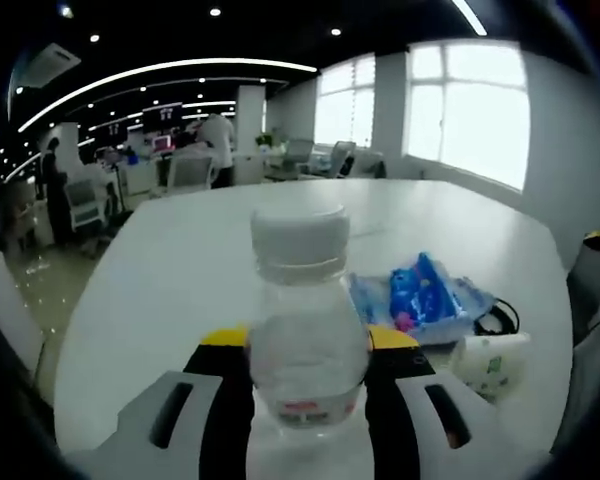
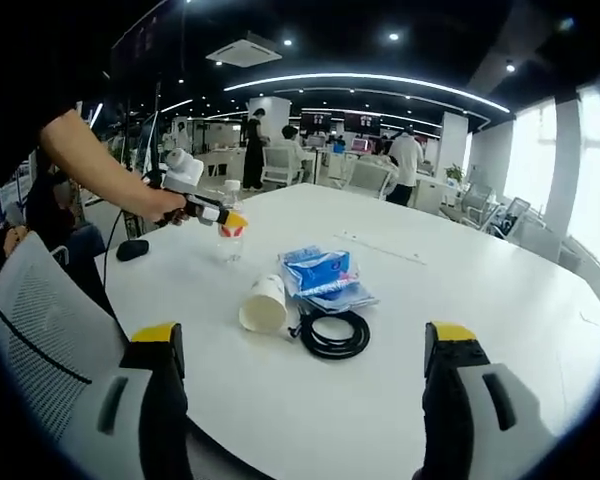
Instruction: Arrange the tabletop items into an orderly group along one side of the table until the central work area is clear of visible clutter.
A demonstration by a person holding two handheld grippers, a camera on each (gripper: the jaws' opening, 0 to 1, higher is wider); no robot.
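Bottle (image 1: 306, 320), clear plastic, white cap, red-edged label low on the body: it stands upright between the jaws of your left gripper (image 1: 308, 395), long axis vertical, cap toward 12 o'clock in the left gripper view. The jaws press both sides of the body, so you have it clenched. In the right gripper view the same bottle (image 2: 231, 232) sits at about 10 o'clock near the far-left edge of the worktop (image 2: 500, 300), with your hand (image 2: 167, 205) behind the left gripper (image 2: 223, 217); whether its base touches the surface or hangs just above it cannot be told.

Remaining clutter, grouped near mid-worktop:
- Paper cup (image 2: 266, 303), lying on its side, mouth toward your right gripper (image 2: 305, 365).
- Blue tissue pack (image 2: 319, 271), resting on a clear plastic bag (image 2: 338, 297).
- Black cable coil (image 2: 335, 335), just beside the cup and touching the bag's edge.
- Small dark object (image 2: 132, 249), near the left edge; too small to identify.

Right gripper: jaws spread wide, nothing between them, released. The cup and coil lie at 12 o'clock straight ahead of it, so it is the nearer tool for that cluster.

Governing relation: the cluster lies at 4 o'clock from the bottle in the left gripper view. By judgement, either the bottle joins the cluster's side or the cluster comes to the bottle's edge; your held bottle is the shorter carry.
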